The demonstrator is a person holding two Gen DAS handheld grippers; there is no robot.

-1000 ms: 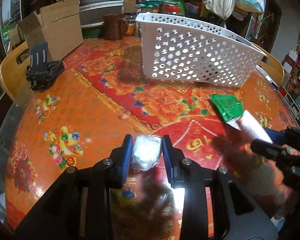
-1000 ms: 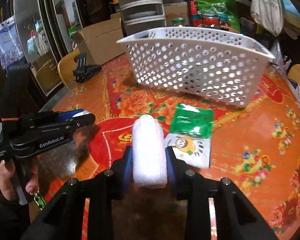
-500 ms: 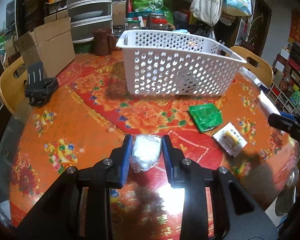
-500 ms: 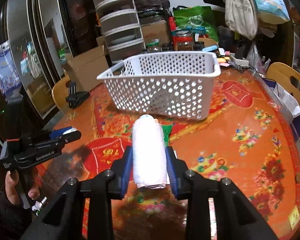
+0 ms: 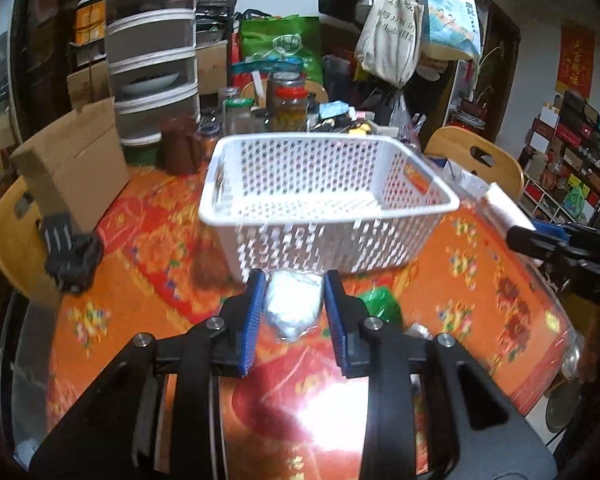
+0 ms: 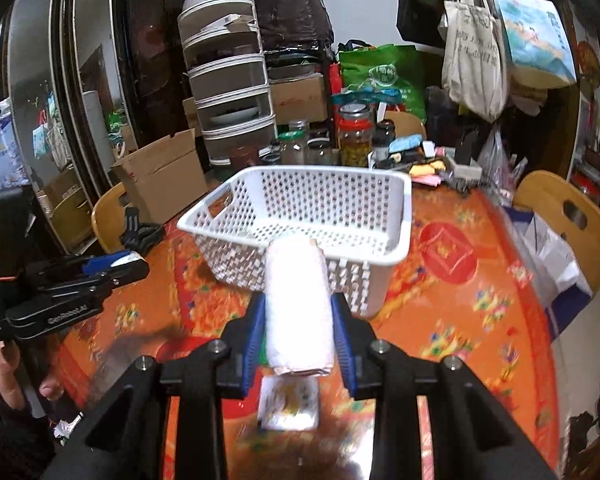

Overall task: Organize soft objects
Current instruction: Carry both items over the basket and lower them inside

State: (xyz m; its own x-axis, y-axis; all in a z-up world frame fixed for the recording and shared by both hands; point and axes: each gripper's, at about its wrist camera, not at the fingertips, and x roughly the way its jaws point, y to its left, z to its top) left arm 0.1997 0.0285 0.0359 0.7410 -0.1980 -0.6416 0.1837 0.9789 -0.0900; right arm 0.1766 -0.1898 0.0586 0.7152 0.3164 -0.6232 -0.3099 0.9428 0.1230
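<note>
My left claw (image 5: 294, 312) pinches a wad (image 5: 293, 307), my right claw (image 6: 298, 330) a roll (image 6: 298, 304). Basket (image 6: 300, 216) at 12 o'clock. Risks: roll clips the rim, claws collide, the loosely held wad slips out early.

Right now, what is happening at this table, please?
A person holds tongs in each hand and is sorting soft things into the white basket. The left tongs are shut on a small white wrapped bundle. The right tongs are shut on a white roll. Both are in the air just in front of the basket, which looks nearly empty. A green packet and a white packet lie on the table.
</note>
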